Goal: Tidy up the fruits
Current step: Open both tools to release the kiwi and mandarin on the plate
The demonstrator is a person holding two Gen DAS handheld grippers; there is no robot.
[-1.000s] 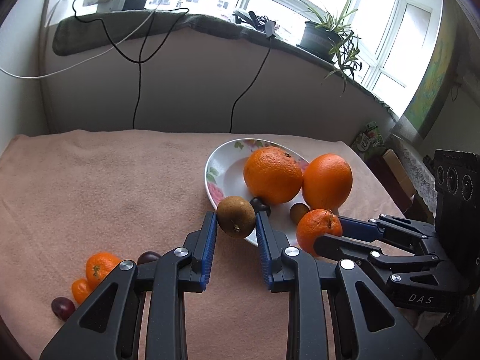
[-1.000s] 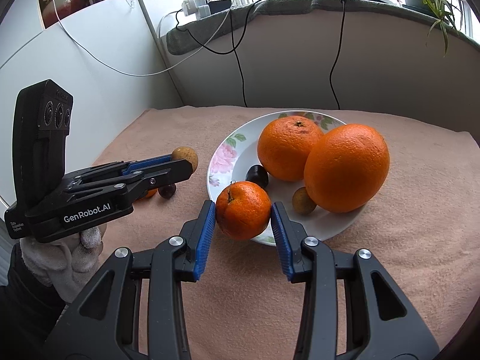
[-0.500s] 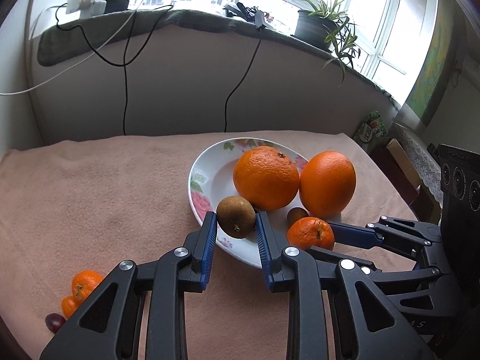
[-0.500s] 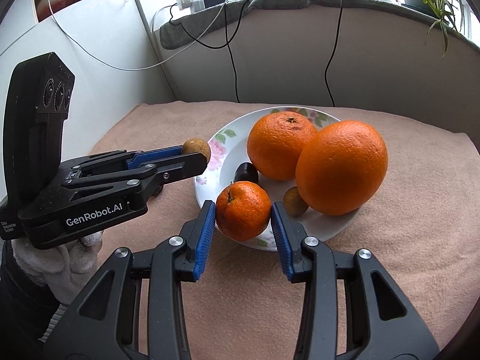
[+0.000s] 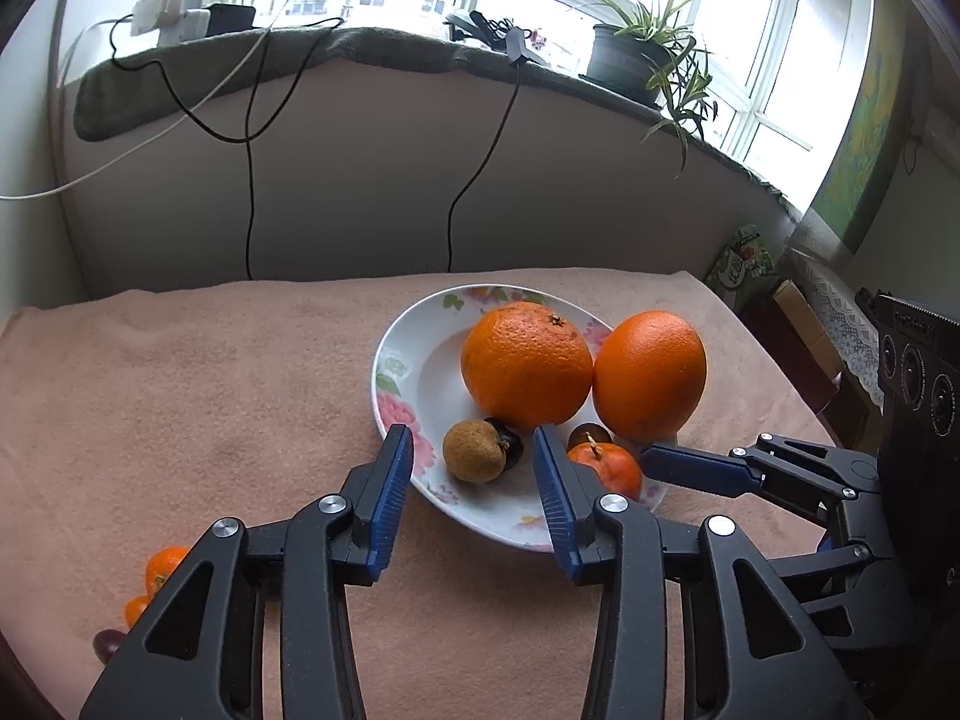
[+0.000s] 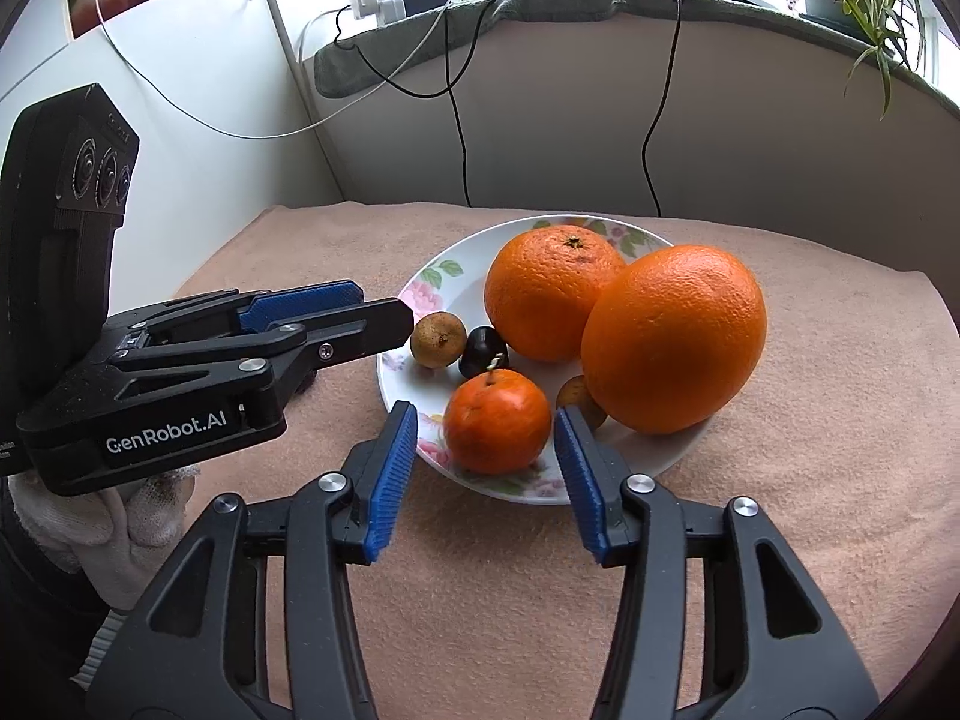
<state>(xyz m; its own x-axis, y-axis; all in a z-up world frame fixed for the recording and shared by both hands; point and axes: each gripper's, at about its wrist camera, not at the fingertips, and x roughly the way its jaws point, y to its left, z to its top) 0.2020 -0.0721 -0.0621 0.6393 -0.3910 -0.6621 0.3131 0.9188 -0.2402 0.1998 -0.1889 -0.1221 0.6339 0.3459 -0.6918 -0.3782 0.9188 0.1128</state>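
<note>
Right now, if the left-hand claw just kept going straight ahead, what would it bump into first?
Probably the small brown fruit on the plate, lying just beyond the open left gripper; the dark fruit sits right behind it.

A floral white plate (image 5: 401,384) sits on the peach cloth and holds two large oranges (image 5: 527,365) (image 5: 649,375) touching side by side. In front of them lie a rough brown round fruit (image 5: 474,450), a dark plum-like one (image 6: 482,351) against it, a small mandarin (image 6: 497,422) (stem up) and another small brown fruit (image 6: 575,395), half hidden.
</note>
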